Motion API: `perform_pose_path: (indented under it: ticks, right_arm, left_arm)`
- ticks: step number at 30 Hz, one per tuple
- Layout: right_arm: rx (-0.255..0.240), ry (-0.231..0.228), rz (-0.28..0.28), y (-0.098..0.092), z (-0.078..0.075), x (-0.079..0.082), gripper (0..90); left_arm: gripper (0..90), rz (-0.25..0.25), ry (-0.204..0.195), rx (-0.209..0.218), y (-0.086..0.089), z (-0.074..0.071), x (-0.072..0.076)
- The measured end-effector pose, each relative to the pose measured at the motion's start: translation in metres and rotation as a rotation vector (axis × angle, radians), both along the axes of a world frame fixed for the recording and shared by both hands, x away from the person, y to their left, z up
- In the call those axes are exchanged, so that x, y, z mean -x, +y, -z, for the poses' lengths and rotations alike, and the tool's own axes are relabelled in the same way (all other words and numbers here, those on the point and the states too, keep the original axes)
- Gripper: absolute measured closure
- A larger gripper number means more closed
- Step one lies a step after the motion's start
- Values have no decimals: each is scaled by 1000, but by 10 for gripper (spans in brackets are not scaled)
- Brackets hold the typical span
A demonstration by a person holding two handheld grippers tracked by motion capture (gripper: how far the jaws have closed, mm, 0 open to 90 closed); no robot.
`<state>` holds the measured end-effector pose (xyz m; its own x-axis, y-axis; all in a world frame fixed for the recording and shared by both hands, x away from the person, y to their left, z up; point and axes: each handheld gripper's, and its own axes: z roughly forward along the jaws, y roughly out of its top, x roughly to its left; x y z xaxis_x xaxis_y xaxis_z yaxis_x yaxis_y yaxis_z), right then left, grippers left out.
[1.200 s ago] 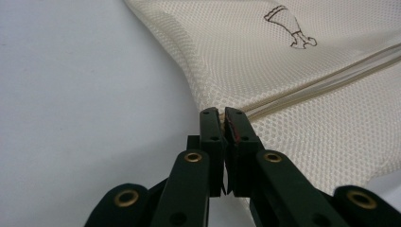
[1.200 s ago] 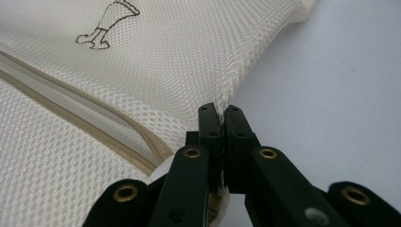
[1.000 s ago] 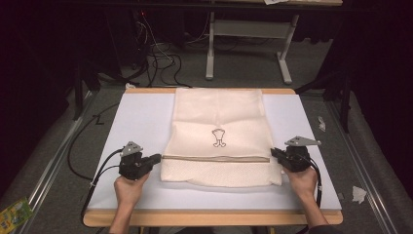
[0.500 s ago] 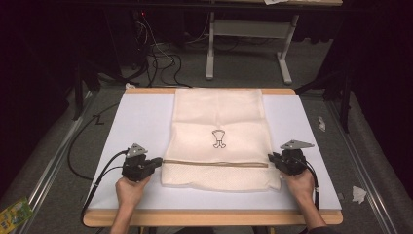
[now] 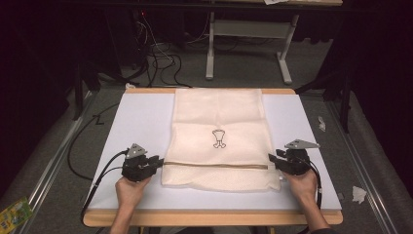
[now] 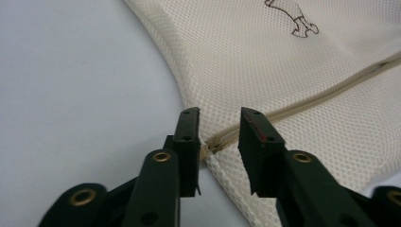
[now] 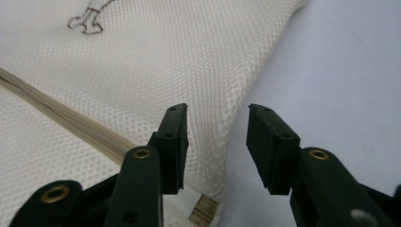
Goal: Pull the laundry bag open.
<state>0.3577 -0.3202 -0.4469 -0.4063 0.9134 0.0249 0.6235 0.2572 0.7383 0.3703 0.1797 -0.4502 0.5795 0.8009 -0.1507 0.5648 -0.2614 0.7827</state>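
Note:
A cream mesh bag [image 5: 219,122] with a small printed figure lies flat on the white board [image 5: 141,117]. Its zipper [image 5: 216,165] runs across near the front. My left gripper [image 5: 158,162] rests at the zipper's left end. Its jaws have just been opening and now stand open [image 6: 218,127], with the zipper's end [image 6: 213,144] between them and untouched. My right gripper [image 5: 272,158] is at the bag's right edge. Its jaws have also just been opening, and in its own view it [image 7: 215,123] is open, with the bag's side edge [image 7: 236,123] lying loose in the gap.
The board sits on a wooden table [image 5: 209,218]. A small woven label [image 7: 205,210] sticks out at the bag's near right corner. Cables [image 5: 156,53] and a metal stand [image 5: 248,48] lie on the floor behind. Paper scraps [image 5: 359,194] lie on the floor at right.
Both pairs of jaws have parted at the bag's side edges. The zipper line has settled slightly toward the near edge. The hands have stayed where they were.

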Motion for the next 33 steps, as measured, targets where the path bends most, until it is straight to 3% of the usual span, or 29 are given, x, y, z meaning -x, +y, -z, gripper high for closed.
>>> perform_pose_path:
  ticks: [1, 2, 5, 14, 27, 33]
  right_arm:
    - [0, 0, 0, 0, 0, 0, 590]
    - [-32, -21, -6, -1, -4, 2, 577]
    - [-37, -44, -2, 0, -10, 4, 569]
    - [-89, -117, 27, -15, -27, 12, 549]
    - [-147, -170, 83, -43, -37, 27, 549]
    - [-151, -182, 93, -48, -37, 33, 549]
  left_arm:
    - [637, 0, 0, 0, 0, 0, 0]
    - [622, -6, -32, -35, -2, -4, 3]
    - [586, 1, -59, -36, -4, -8, 5]
    - [519, -22, -127, 21, 7, -25, 9]
    - [492, -37, -162, 75, 24, -36, 16]
    - [475, -46, -161, 72, 30, -35, 18]
